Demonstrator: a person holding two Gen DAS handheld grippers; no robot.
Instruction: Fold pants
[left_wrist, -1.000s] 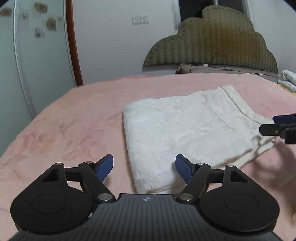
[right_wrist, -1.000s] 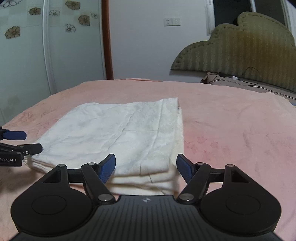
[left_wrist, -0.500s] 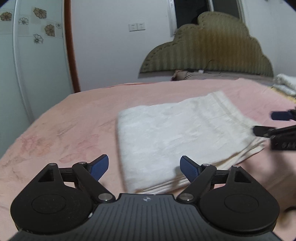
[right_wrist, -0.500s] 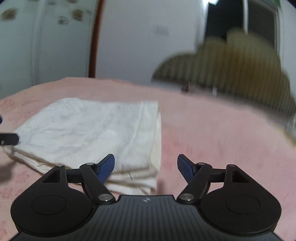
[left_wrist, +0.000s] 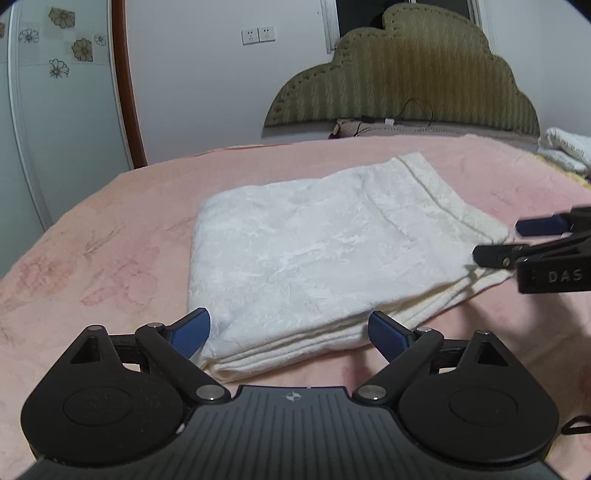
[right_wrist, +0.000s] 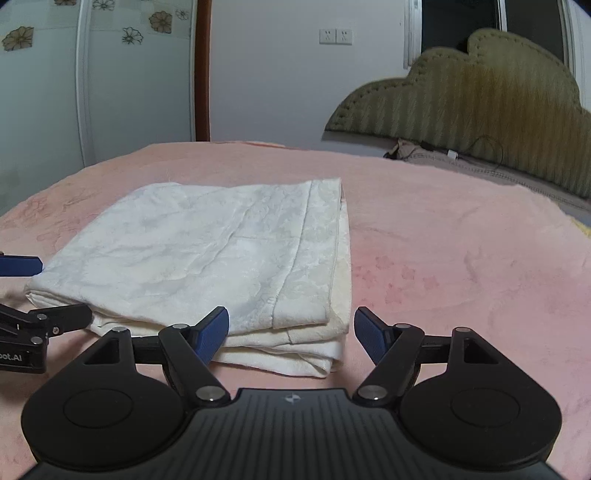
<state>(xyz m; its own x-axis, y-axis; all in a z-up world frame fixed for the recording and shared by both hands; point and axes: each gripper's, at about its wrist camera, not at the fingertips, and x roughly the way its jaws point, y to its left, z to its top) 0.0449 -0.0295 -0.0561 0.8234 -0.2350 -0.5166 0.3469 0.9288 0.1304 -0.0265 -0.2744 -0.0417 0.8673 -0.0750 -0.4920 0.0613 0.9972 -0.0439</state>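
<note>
White pants lie folded into a thick, flat rectangle on the pink bed. My left gripper hovers at the near left corner of the stack with its jaws opening. The stack's edge lies between the blue pads without being pressed. My right gripper stands open at the near right corner of the pants, with the layered edge between its fingers. Each gripper shows in the other's view: the right gripper at the stack's right end, the left gripper at its left end.
An olive padded headboard rises behind the bed, with a cable and a pillow at its foot. Another pale folded cloth lies at the far right. Flower-patterned wardrobe doors and a brown door frame stand on the left.
My left gripper's jaws have spread wider and it has shifted along the stack's near edge. The right gripper reaches further into the left wrist view. The pants lie as before.
</note>
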